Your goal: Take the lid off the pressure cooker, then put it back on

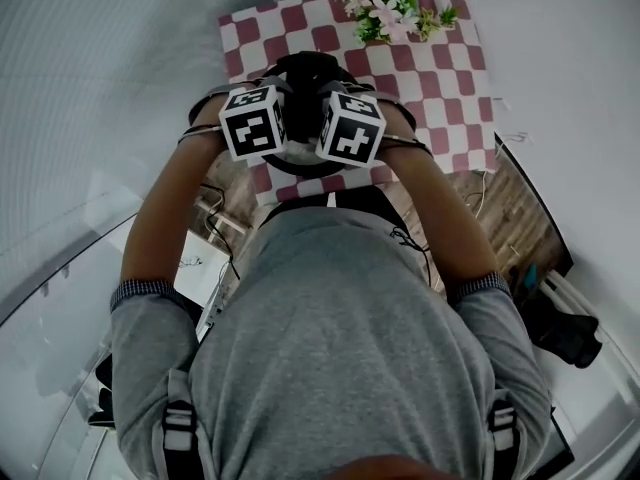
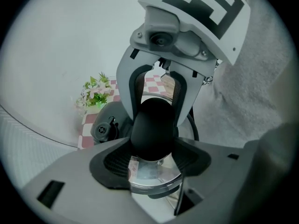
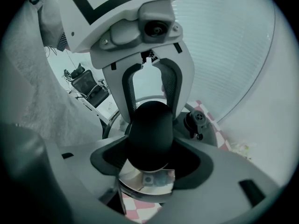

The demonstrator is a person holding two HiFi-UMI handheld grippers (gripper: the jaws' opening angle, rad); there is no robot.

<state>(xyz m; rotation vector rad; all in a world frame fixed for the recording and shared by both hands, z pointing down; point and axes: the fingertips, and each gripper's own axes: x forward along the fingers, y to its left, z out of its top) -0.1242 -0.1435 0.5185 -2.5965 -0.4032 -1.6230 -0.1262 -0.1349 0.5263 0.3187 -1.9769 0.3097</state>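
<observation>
Black, rounded lid handle (image 2: pixel 154 129) fills both my grips: my left gripper (image 2: pixel 154 158) clamps it between its pads, and my right gripper (image 3: pixel 149 160) clamps it from the opposite side. Under it shines the steel lid (image 2: pixel 150 177), its pressure valve (image 2: pixel 103 130) just beside. The pressure cooker (image 1: pixel 305 68) stands on a red-and-white checked cloth (image 1: pixel 440 88), near a bunch of flowers (image 1: pixel 390 13).

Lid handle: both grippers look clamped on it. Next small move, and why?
Probably a short twist of the lid, both grips held, before any lift. The left gripper and right gripper each press their pads on the black handle from opposite sides, and the lid looks seated on the steel pot. Whether it is already unlocked, I can't tell.
</observation>
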